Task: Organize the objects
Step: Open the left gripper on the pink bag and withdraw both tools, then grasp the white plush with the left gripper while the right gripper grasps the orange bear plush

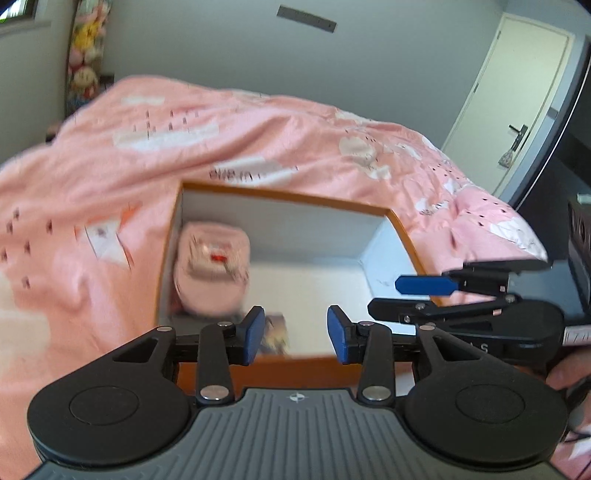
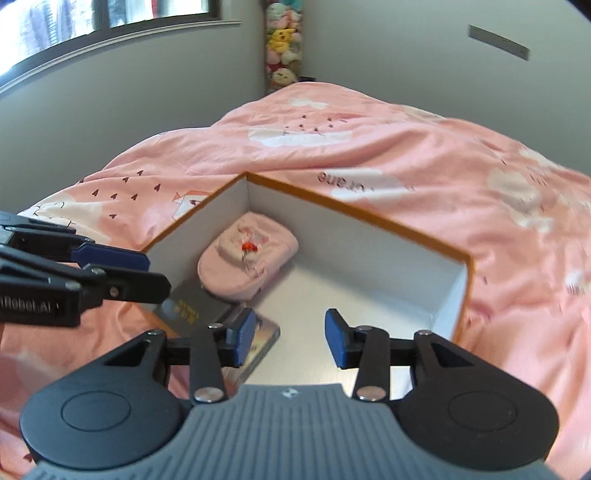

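Observation:
An open orange box with white inside walls (image 1: 295, 225) (image 2: 373, 240) lies on a pink bed. A pink pouch (image 1: 212, 267) (image 2: 247, 260) lies in its far left corner. A dark book (image 2: 192, 306) and a colourful booklet (image 2: 260, 341) (image 1: 273, 334) lie beside it in the box. My left gripper (image 1: 295, 334) is open and empty above the box's near edge. My right gripper (image 2: 290, 341) is open and empty over the box's near side. Each gripper shows in the other's view: the right gripper (image 1: 424, 291) and the left gripper (image 2: 122, 273).
The pink printed duvet (image 1: 229, 147) (image 2: 406, 155) covers the bed around the box. A column of plush toys (image 2: 282, 48) (image 1: 85, 62) stands in the far corner. A white door (image 1: 517, 92) is at the right, a window (image 2: 92, 22) at the far left.

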Available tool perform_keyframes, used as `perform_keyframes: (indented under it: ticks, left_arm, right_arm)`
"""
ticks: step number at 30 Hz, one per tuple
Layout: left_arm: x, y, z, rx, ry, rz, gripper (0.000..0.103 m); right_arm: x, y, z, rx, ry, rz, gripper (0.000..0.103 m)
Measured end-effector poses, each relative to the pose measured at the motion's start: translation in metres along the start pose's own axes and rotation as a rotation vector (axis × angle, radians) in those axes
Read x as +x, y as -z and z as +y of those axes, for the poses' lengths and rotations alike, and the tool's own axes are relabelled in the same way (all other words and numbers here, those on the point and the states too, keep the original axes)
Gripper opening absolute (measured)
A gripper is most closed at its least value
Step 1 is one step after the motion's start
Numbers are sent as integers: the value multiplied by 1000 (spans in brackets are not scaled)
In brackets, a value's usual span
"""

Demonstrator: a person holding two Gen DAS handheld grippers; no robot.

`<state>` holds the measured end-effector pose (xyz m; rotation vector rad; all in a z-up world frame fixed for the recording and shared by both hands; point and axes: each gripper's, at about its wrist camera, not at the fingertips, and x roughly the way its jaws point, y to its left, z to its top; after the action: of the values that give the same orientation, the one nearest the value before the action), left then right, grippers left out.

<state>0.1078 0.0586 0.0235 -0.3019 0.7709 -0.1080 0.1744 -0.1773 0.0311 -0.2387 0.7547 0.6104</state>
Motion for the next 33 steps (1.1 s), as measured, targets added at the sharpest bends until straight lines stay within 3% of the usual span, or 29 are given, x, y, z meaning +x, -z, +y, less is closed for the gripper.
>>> perform_keyframes:
  ticks: [5, 9, 13, 20, 26, 33]
  left_arm:
    - [11, 21, 0, -80, 6, 130, 47]
    - [29, 35, 4, -134, -17, 232, 55]
    - [39, 46, 0, -140, -35, 284, 57]
    - [47, 62, -6, -122, -68, 365, 58]
    - [34, 74, -3, -107, -73, 409, 58]
    - [32, 83, 11, -214, -16, 448, 58]
  right_arm:
    - [-13, 37, 1, 130, -14, 65, 44]
    - [-21, 55, 11, 134, 11, 68, 43]
    - [-16, 70, 17, 158, -35, 124, 37]
    - [9, 95, 24, 180, -82, 253, 37]
    - [13, 103, 39, 153, -171, 280, 37]
    - [15, 102, 48, 102, -183, 298, 38]
